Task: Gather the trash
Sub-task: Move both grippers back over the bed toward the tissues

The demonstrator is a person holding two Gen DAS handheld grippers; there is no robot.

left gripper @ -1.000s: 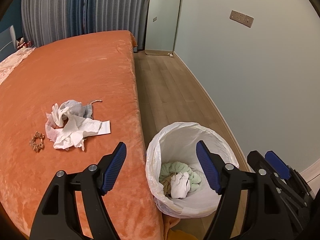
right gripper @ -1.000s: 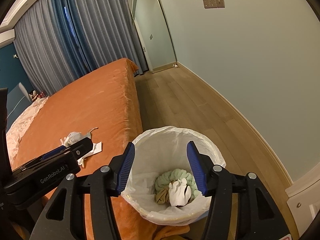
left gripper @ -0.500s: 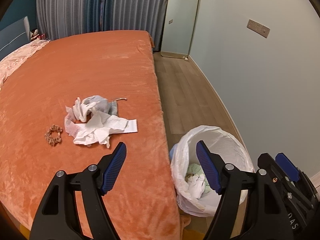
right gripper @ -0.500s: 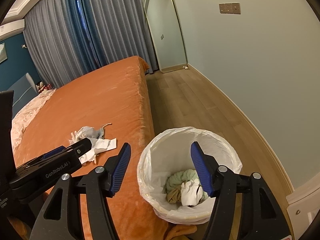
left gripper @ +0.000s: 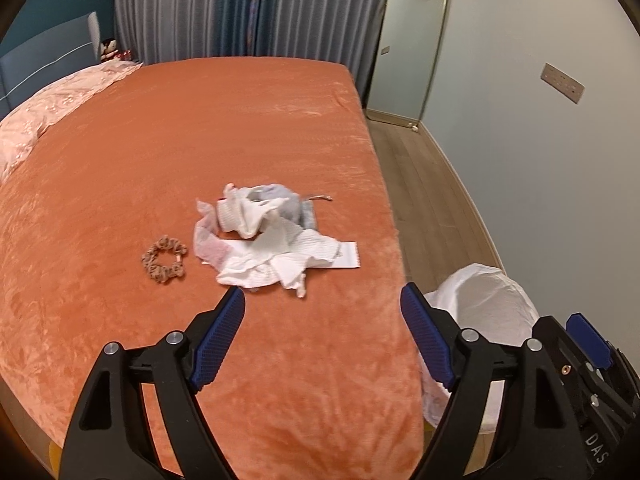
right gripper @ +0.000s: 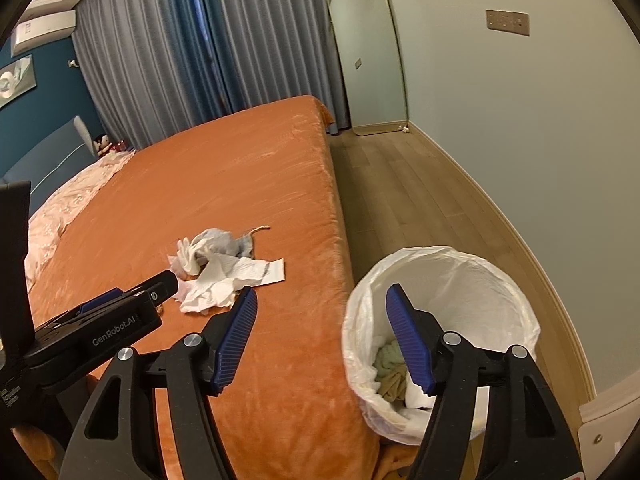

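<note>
My left tool (left gripper: 322, 314) hovered over the near part of the bed (left gripper: 200, 128), its jaws opening, with nothing between them. My right tool (right gripper: 320, 312) stood over the bed's right edge, beside the bin (right gripper: 516, 304), its jaws also opening and empty. The trash, a pile of crumpled tissues (left gripper: 272, 240), lay on the orange bedcover just beyond the left tool. A brown scrunchie (left gripper: 165, 259) lay close to the pile's left. The white-lined bin stood on the floor (right gripper: 404, 184) to the right of the bed, already holding discarded items (right gripper: 394, 376).
</note>
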